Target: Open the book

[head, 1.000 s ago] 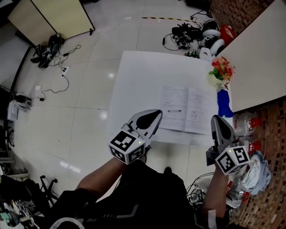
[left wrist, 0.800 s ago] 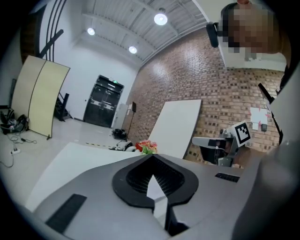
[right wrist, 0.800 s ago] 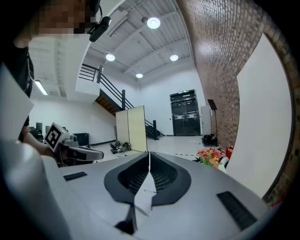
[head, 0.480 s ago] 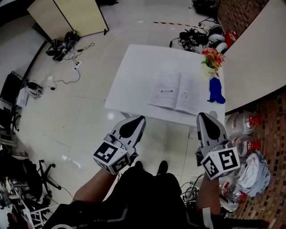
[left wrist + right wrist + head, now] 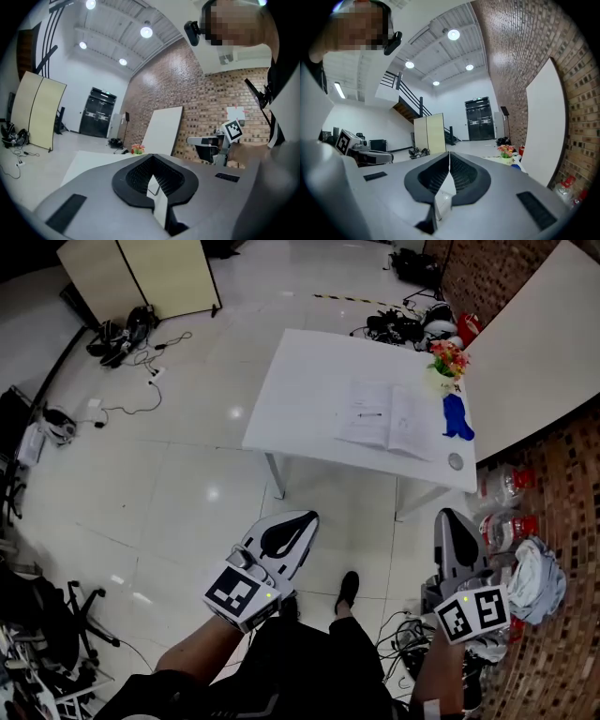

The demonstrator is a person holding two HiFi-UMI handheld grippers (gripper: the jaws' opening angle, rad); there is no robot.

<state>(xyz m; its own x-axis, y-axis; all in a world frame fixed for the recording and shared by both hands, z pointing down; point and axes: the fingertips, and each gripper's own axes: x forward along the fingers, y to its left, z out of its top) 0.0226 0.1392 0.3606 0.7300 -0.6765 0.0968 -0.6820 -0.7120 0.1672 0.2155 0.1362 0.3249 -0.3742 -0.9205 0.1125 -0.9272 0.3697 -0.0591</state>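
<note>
The book (image 5: 389, 418) lies open on the white table (image 5: 309, 381), its two pages flat, far ahead of me in the head view. Both grippers hang over the floor, well short of the table and touching nothing. My left gripper (image 5: 298, 518) is shut and empty; in the left gripper view its jaws (image 5: 151, 157) meet at the tip. My right gripper (image 5: 448, 517) is also shut with nothing held, its jaws closed together in the right gripper view (image 5: 449, 154).
A flower pot (image 5: 448, 360) and a blue object (image 5: 457, 418) stand at the table's right edge beside the book. Plastic bottles (image 5: 506, 521) and bags lie on the floor at right. Cables (image 5: 403, 324) lie beyond the table; a folding screen (image 5: 141, 273) stands far left.
The table and book have receded in the head view as I backed away. Both grippers, earlier at the table's near edge, are over bare floor, still shut.
</note>
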